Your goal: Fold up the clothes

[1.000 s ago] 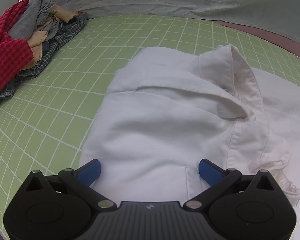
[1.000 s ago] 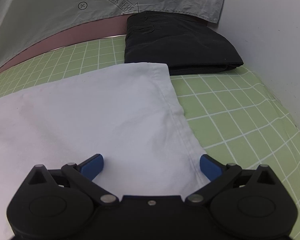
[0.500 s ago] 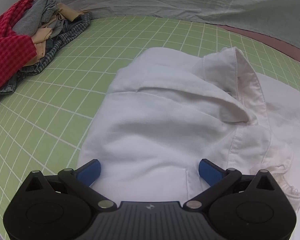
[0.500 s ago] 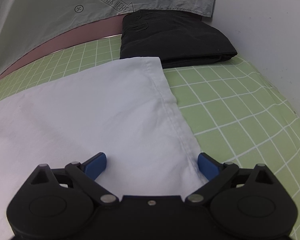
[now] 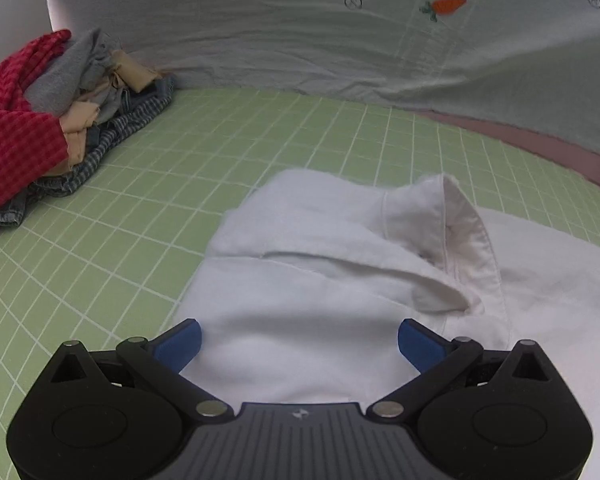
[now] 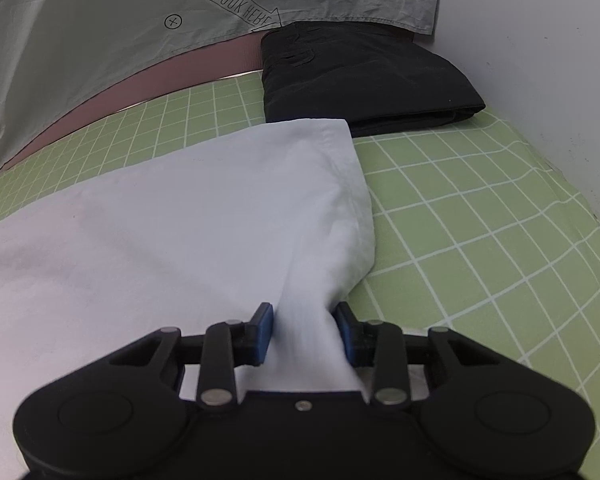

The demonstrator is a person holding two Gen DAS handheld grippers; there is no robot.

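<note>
Two grippers are in view, one per wrist camera. The right gripper [image 6: 305,334] is clenched on the white shirt [image 6: 188,216]: its blue pads [image 6: 263,332] stand close together with a gathered ridge of white fabric pinched between them (the cloth bunches upward from the flat panel into the jaws). The grasped point lies at the shirt's hemmed edge, on the side nearest the folded black garment [image 6: 360,76]. The right gripper points forward and slightly downward, low over the cloth.

The left gripper [image 5: 299,340] is released: its blue pads [image 5: 180,343] stand wide apart, with white shirt [image 5: 320,288] fabric lying flat between and beyond them. Whether the pads touch the cloth cannot be told. The left gripper is held low and roughly level, aimed across the collar [image 5: 466,232] end of the shirt.

The shirt lies spread on the green grid mat [image 5: 160,200], with its collar standing partly upright and a fold of fabric lying across the body just in front of it. A pile of unfolded clothes [image 5: 52,120] (red, grey, tan and blue checked) sits at the far left of the mat, well apart from the shirt. The folded black garment rests at the mat's far edge, just beside the shirt's corner. A grey printed sheet [image 6: 140,20] hangs behind the mat.
</note>
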